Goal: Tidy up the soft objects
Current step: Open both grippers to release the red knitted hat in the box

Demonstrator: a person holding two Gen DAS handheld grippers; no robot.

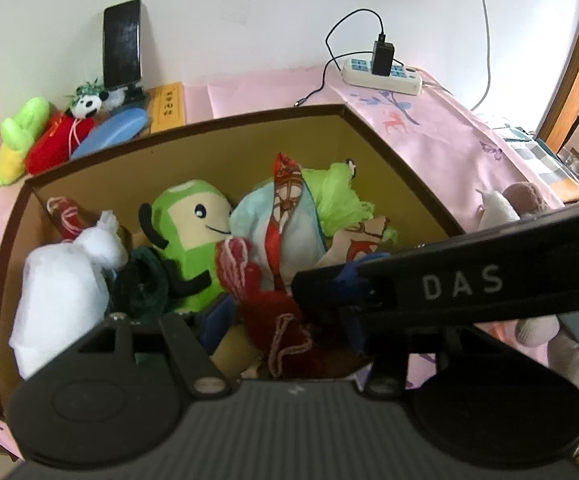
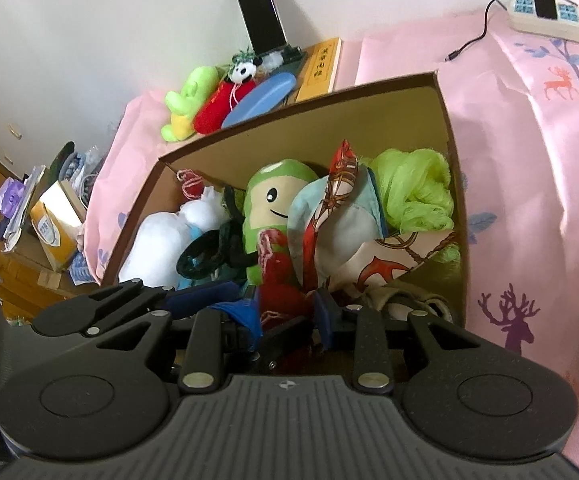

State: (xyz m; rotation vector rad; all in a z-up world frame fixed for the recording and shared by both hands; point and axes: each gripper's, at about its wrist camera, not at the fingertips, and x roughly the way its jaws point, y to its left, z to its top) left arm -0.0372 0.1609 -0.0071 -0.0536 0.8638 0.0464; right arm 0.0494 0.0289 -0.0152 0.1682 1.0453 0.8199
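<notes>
Inside the cardboard box [image 2: 445,120] on the pink sheet [image 2: 529,168] lay a green doll [image 2: 273,200], a white plush [image 2: 157,240], a red knit piece [image 2: 281,276], a patterned scarf [image 2: 341,184] and lime fabric [image 2: 413,188]. Over its near edge, the right gripper [image 2: 285,312] had its jaws apart around the red knit piece. Whether the left gripper's [image 1: 249,344] jaws were apart or together could not be told. Behind the box stood a phone [image 1: 122,42] and a power strip [image 1: 383,74].

Matt cardboard box [image 1: 389,152], fuzzy green plush toy [image 1: 187,232] ahead of the ribbed matt-plastic hand-held gripper [image 2: 285,316], smooth printed pink cloth [image 2: 529,128], glossy phone [image 1: 122,42]
</notes>
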